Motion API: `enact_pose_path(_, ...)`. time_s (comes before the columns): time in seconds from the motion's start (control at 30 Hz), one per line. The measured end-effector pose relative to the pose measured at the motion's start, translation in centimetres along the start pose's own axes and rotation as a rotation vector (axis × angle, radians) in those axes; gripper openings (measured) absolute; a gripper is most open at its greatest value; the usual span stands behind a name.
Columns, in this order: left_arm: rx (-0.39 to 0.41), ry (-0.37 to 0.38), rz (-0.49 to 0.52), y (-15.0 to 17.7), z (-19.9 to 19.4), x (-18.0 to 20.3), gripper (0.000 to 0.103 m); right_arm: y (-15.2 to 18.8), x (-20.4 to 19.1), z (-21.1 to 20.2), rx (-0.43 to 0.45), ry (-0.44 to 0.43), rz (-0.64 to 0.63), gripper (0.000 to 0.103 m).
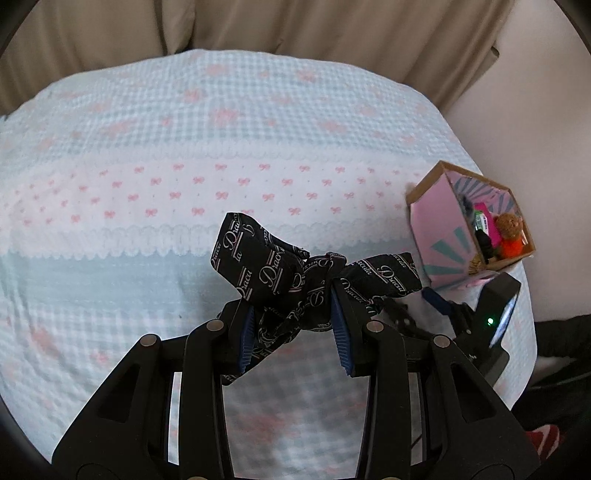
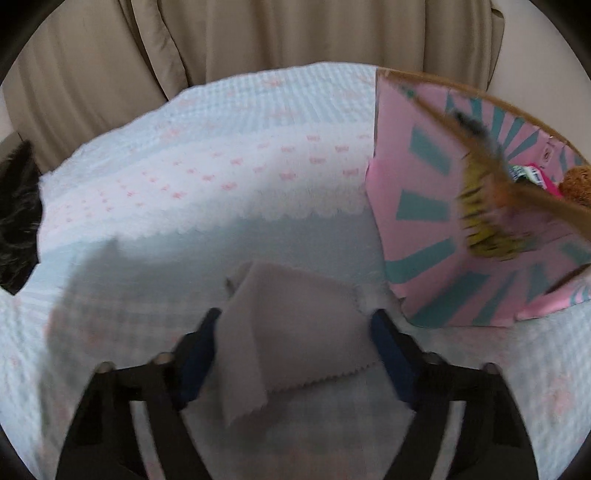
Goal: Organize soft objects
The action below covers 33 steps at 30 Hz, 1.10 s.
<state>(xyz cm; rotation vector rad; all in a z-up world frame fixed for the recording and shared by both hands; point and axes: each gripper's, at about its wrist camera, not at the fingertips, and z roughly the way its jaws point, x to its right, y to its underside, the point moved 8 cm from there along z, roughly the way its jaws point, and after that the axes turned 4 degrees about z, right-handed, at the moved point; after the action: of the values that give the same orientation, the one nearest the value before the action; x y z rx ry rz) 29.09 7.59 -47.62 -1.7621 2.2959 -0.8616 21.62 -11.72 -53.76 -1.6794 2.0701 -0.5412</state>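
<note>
A black bow (image 1: 295,269) with white lettering lies on the light blue bedspread (image 1: 221,129). My left gripper (image 1: 293,325) is open, its blue pads on either side of the bow's knot and tails. A pink and teal cardboard box (image 1: 469,225) stands at the bed's right edge and holds a small brown and orange knitted toy (image 1: 511,232) and other items. In the right wrist view a pale pink folded cloth (image 2: 295,328) lies between the open fingers of my right gripper (image 2: 295,325), just left of the box (image 2: 424,236). A yellow and black striped soft item (image 2: 480,218) hangs over the box wall.
Beige curtains (image 1: 295,26) hang behind the bed. My right gripper's body (image 1: 480,317) shows below the box in the left wrist view. Something dark and furry (image 2: 16,218) lies at the bed's left edge. A white wall (image 1: 546,147) is to the right.
</note>
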Motion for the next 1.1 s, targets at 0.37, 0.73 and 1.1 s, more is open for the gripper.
enact_pose_path(0.37, 0.004, 0.012, 0.005, -0.2, 0.2, -0.2, 0.033, 0.1, -1.7, -0.1, 0.002, 0.014, -0.094, 0.014)
enact_pose_path(0.73, 0.037, -0.001, 0.02, -3.1, -5.7, 2.6, 0.033, -4.4, -3.1, -9.0, 0.024, -0.013, -0.078, 0.014)
enact_pose_path(1.1, 0.097, -0.007, 0.039, -9.6, -14.2, 10.7, 0.033, -14.4, -0.7, -23.8, 0.11, -0.05, -0.058, 0.014)
